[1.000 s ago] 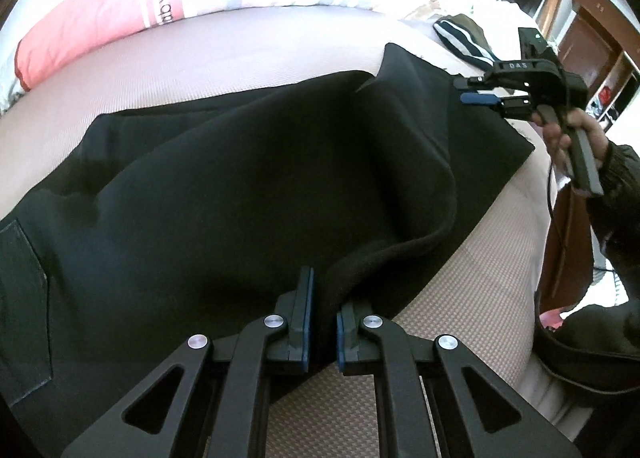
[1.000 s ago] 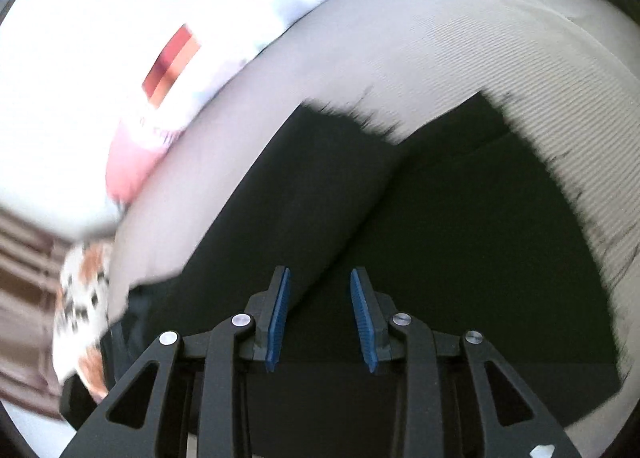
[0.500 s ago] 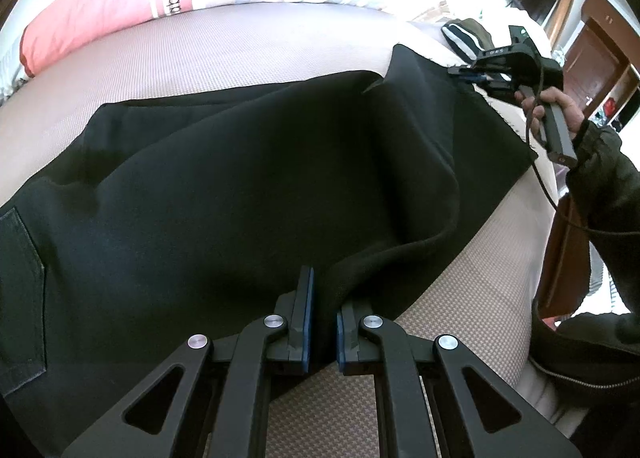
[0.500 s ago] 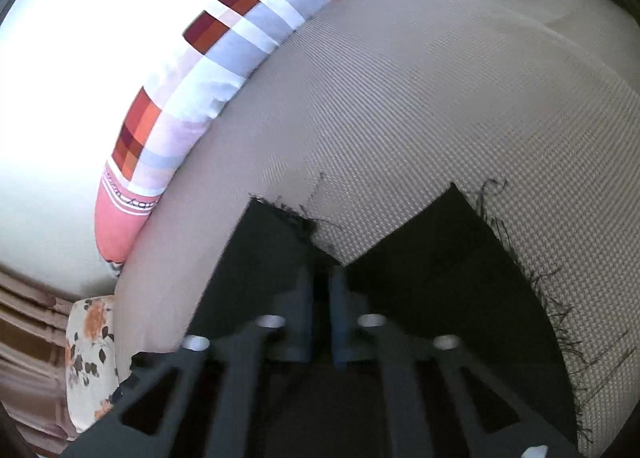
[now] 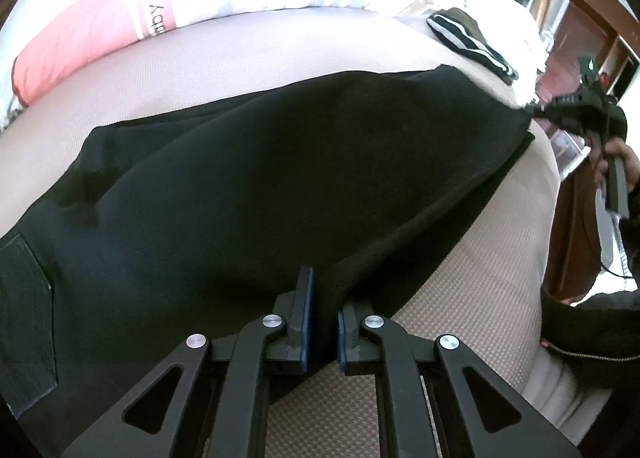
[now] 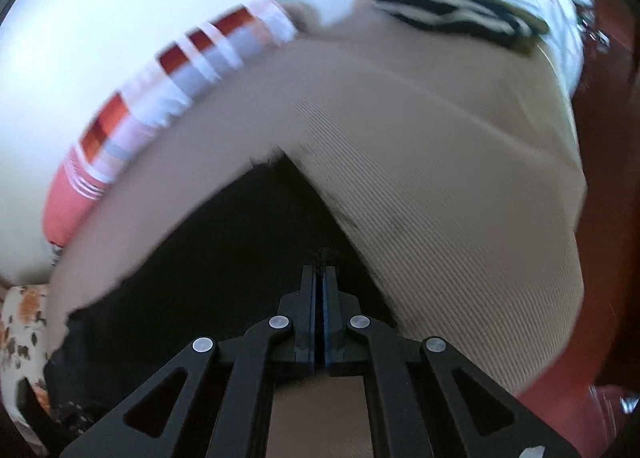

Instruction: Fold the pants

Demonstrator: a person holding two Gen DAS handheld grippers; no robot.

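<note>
Black pants (image 5: 248, 186) lie spread across a beige bed (image 5: 472, 298). My left gripper (image 5: 323, 298) is shut on the near folded edge of the cloth, which bunches between its blue pads. In the left wrist view my right gripper (image 5: 536, 109), held by a hand (image 5: 616, 162) at the far right, pinches the leg end and stretches the pants taut. The right wrist view shows the right gripper (image 6: 319, 278) shut on the frayed hem of the pants (image 6: 208, 278), which hangs lifted off the bed.
A pink, white and checked pillow (image 5: 168, 6) lies along the far side of the bed. A dark garment with white stripes (image 5: 472, 42) sits at the far right corner. Beyond the bed's right edge stands brown wooden furniture (image 5: 576, 10). A floral cloth (image 6: 20, 322) shows at lower left.
My right gripper closed on the leg hem, then pulled it to the right and up, drawing the slack pants taut. The left gripper kept its hold in place.
</note>
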